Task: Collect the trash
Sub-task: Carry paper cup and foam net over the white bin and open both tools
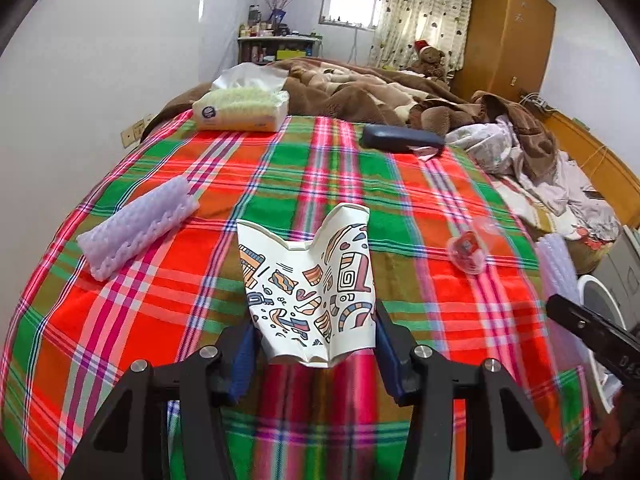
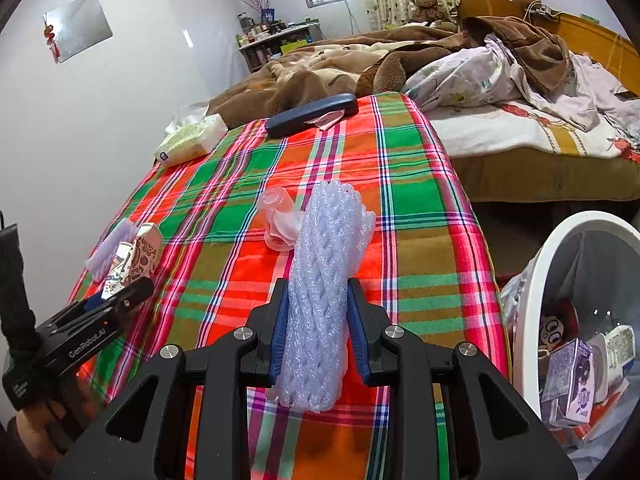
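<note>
**Right wrist view: both fingers loaded over the plaid bed**

We see the plaid bedspread point(image 2: 420, 208), the white trash bin point(image 2: 532, 292) beside it. Our right gripper point(image 2: 318, 320) pinches a foam net sleeve point(image 2: 324, 280); our left gripper point(image 1: 314, 344) pinches a flattened paper cup point(image 1: 312, 284).

The right gripper point(image 2: 316, 322) clamps a roll of pale foam netting point(image 2: 326, 276) between its blue pads, above the plaid cloth point(image 2: 420, 208). Just behind the roll lies a crumpled clear plastic cup point(image 2: 278, 220). At the left edge, the left gripper point(image 2: 116, 294) pinches a flattened patterned paper cup point(image 2: 134, 262). Farther back sit a tissue pack point(image 2: 190, 140) and a dark case point(image 2: 310, 114) (something pink pokes out of it). A white bin point(image 2: 532, 300) at lower right holds cartons.
</note>
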